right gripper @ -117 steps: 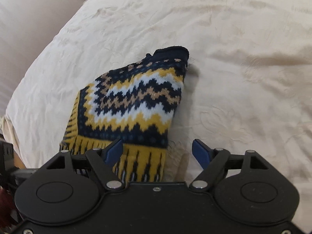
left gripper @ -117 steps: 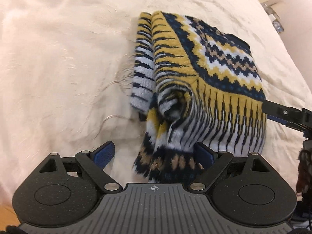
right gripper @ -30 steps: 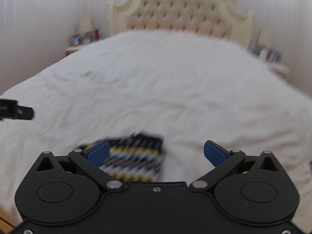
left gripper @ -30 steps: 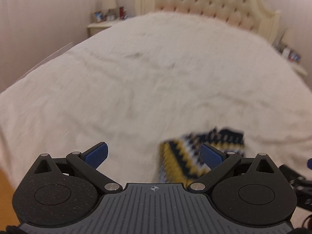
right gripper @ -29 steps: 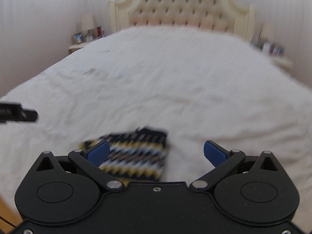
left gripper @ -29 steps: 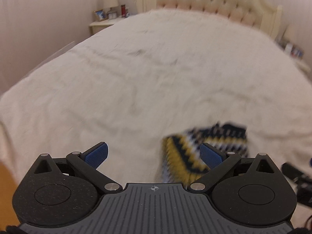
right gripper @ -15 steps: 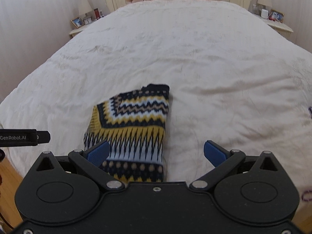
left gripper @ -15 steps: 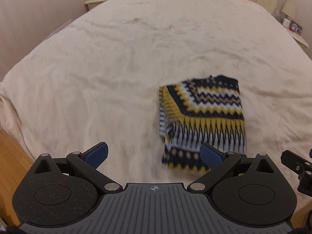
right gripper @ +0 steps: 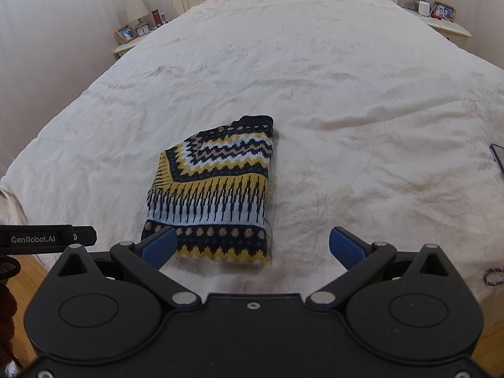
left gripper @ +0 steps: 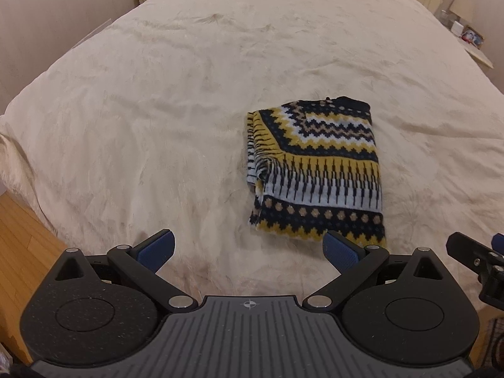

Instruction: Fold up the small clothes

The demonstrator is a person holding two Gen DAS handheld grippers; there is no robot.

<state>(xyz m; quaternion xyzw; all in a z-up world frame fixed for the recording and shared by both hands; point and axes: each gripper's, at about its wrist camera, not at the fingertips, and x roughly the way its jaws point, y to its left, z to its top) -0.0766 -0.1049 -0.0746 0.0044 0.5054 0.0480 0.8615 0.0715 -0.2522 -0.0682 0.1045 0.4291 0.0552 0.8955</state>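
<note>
Folded sweater [left gripper: 315, 170] lies on bedspread [left gripper: 157, 110]; left gripper [left gripper: 249, 249] and right gripper [right gripper: 252, 245] held spread, empty. Loose left-edge layers could be dragged open if snagged by a pad

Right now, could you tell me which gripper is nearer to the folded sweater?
Right, slightly. The right gripper has its left jaw over the folded sweater's near hem; the left gripper sits to its left, overlapping only a corner. Both open.

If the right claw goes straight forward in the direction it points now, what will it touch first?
Probably the bare bedspread, just right of the folded knitted sweater. The right claw is open and empty. Depth is unclear, so its left finger might brush the sweater's near edge.
</note>
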